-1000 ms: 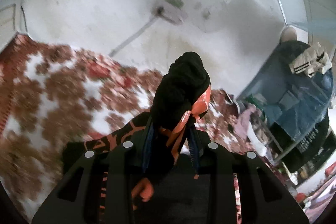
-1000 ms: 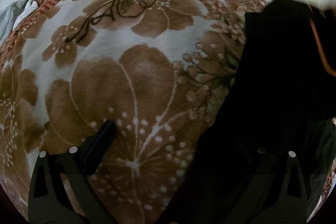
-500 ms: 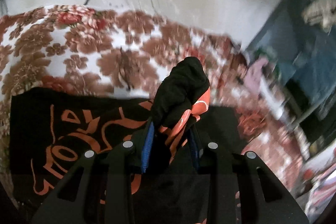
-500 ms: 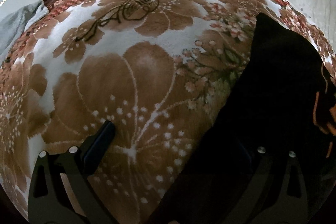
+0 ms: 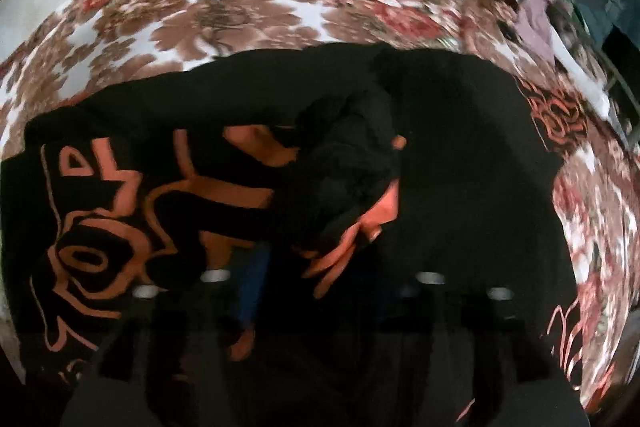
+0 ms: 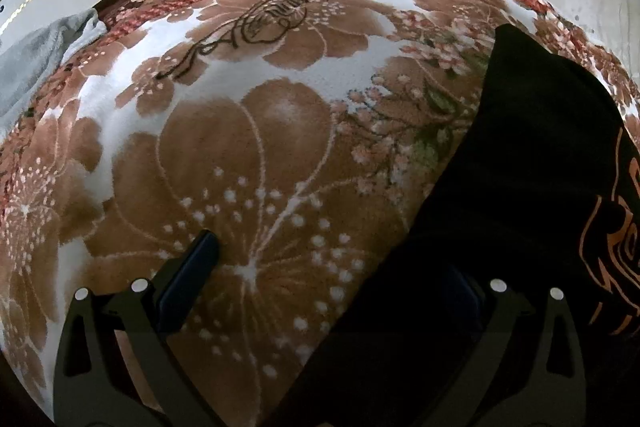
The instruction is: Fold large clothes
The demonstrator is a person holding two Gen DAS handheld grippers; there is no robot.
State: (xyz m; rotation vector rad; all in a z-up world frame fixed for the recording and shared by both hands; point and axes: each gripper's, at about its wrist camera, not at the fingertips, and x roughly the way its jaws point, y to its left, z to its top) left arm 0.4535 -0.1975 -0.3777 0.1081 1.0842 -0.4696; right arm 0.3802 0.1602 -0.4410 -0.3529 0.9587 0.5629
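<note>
Left wrist view: my left hand-held gripper [image 5: 320,227] pinches a bunched fold of the black garment [image 5: 460,167], which lies on the floral blanket [image 5: 240,7]. My right hand-held gripper [image 6: 332,279] is spread wide, holding nothing, one finger on the blanket, the other hidden by the garment's edge.

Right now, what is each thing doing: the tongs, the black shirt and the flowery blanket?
Left tongs: shut on a bunch of the black shirt.
Right tongs: open, holding nothing.
Black shirt: partly spread on the blanket, one part gathered up.
Flowery blanket: spread flat beneath the shirt.
</note>
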